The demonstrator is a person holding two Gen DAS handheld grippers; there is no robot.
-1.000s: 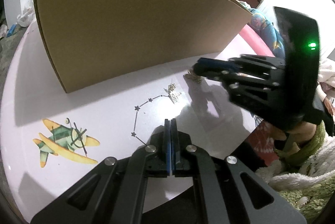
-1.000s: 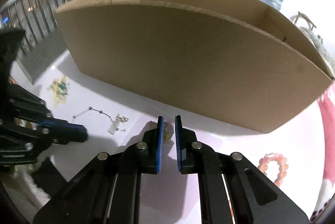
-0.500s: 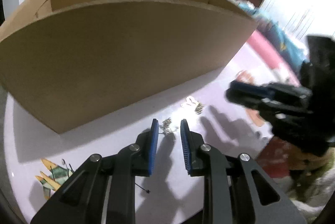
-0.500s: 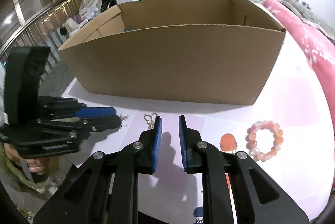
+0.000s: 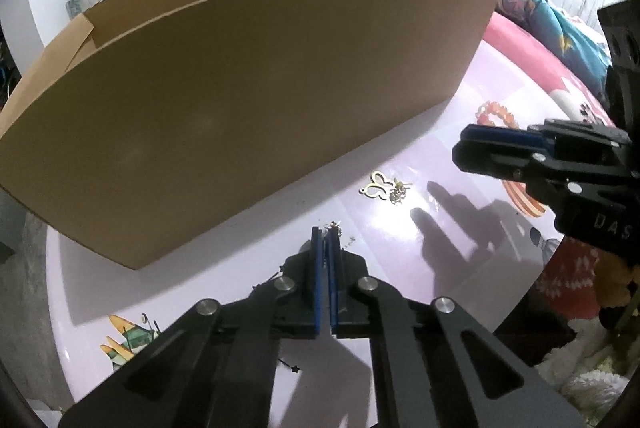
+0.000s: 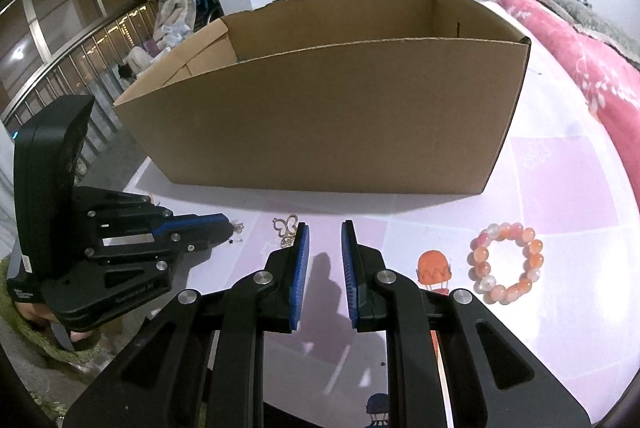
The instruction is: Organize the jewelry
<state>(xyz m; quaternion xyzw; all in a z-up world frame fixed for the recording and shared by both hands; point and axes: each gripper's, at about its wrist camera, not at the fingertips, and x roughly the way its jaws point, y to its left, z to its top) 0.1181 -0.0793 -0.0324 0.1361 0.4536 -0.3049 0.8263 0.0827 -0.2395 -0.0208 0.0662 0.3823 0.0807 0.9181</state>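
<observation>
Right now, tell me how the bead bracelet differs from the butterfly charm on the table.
The bead bracelet is a ring of round orange, pink and white beads; the butterfly charm is a thin pale-metal outline. The bracelet is much larger than the charm. The bracelet lies right of the right hand-held gripper, the charm left of it. Both lie flat on the table before the cardboard box.

Bright glare, hard shadows, fisheye-warped edges
</observation>
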